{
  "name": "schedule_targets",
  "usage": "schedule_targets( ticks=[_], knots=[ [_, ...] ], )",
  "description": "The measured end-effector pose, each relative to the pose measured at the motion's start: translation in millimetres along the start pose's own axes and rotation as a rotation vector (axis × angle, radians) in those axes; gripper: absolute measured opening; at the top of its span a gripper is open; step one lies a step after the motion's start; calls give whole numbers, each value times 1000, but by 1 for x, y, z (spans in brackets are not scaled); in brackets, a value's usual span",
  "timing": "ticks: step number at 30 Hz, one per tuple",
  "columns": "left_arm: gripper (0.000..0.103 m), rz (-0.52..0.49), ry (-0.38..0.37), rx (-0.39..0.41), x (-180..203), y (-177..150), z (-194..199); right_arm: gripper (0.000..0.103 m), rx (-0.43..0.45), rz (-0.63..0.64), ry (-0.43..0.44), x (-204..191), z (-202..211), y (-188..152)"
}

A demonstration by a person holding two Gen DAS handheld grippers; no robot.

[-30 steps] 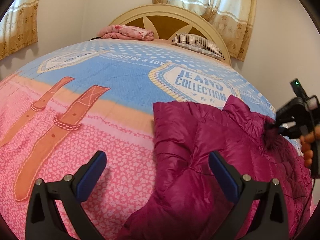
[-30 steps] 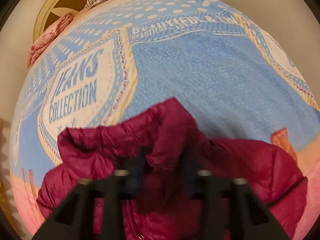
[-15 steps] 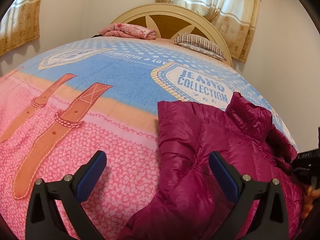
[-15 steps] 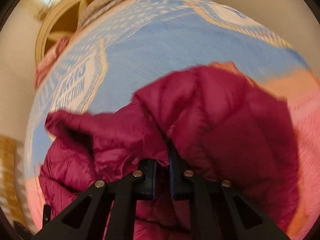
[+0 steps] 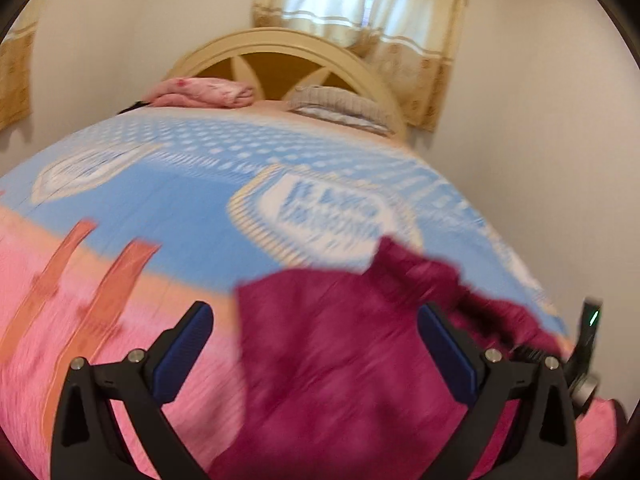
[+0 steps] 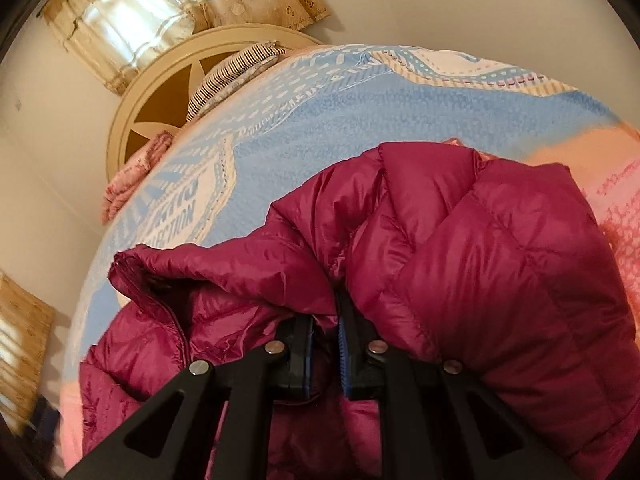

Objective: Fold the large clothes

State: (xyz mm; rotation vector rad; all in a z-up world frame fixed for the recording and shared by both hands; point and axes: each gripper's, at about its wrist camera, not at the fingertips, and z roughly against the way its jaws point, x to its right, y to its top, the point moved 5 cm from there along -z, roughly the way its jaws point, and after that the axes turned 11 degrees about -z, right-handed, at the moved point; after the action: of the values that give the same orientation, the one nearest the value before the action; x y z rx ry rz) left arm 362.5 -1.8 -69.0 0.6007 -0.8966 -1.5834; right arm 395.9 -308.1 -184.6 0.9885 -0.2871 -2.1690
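Mid-fold: my right gripper jaws clamp magenta quilted puffer jacket; left gripper jaws wide, empty. Next: lay flap toward 12 o'clock.

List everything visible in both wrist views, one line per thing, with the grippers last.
puffer jacket: one, magenta, bunched on the bed's near part
bedspread: one, blue, pink and orange with white lettering, covering the bed
headboard: one, cream with brown panels, rounded, at the far end
striped pillow: one, dark and white stripes, by the headboard
folded pink blanket: one, beside the pillow
curtains: beige patterned, over the window behind the headboard
left gripper: open, above the jacket's edge
right gripper: shut on a jacket fold
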Motion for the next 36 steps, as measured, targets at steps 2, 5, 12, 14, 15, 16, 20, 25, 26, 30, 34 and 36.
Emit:
schedule_targets(
  ticks=[2, 5, 12, 14, 15, 16, 20, 25, 26, 30, 34, 36],
  knots=[
    [103, 19, -70, -56, 12, 21, -23, 10, 0, -6, 10, -1, -1, -1],
    [103, 60, -144, -154, 38, 37, -62, 10, -5, -22, 35, 3, 0, 1],
    [103, -167, 20, -269, 118, 11, -119, 10, -13, -59, 88, 8, 0, 2],
    [103, -164, 79, -297, 119, 11, -133, 10, -13, -62, 95, 8, 1, 2],
    [103, -143, 101, -306, 118, 12, -140, 10, -12, -65, 100, 8, 1, 2],
    [103, -126, 121, -307, 115, 15, -145, 10, -12, -66, 103, 9, 1, 1],
    [55, -97, 149, -311, 99, 15, -144, 10, -14, -68, 106, 10, -1, 2],
    [19, -40, 76, -324, 77, -9, -126, 10, -14, -71, 107, 10, 0, 2],
    [18, -27, 71, -310, 74, -11, -118, 10, -15, -73, 108, 11, 0, 2],
    [18, 82, 53, -288, 56, -34, -85, 10, -16, -70, 105, 12, 0, 2],
    [19, 125, 44, -303, 48, -60, -88, 10, -17, -67, 98, 11, 0, 2],
    [19, 131, 38, -270, 48, -65, -87, 10, -17, -65, 96, 10, -1, 2]
  ],
)
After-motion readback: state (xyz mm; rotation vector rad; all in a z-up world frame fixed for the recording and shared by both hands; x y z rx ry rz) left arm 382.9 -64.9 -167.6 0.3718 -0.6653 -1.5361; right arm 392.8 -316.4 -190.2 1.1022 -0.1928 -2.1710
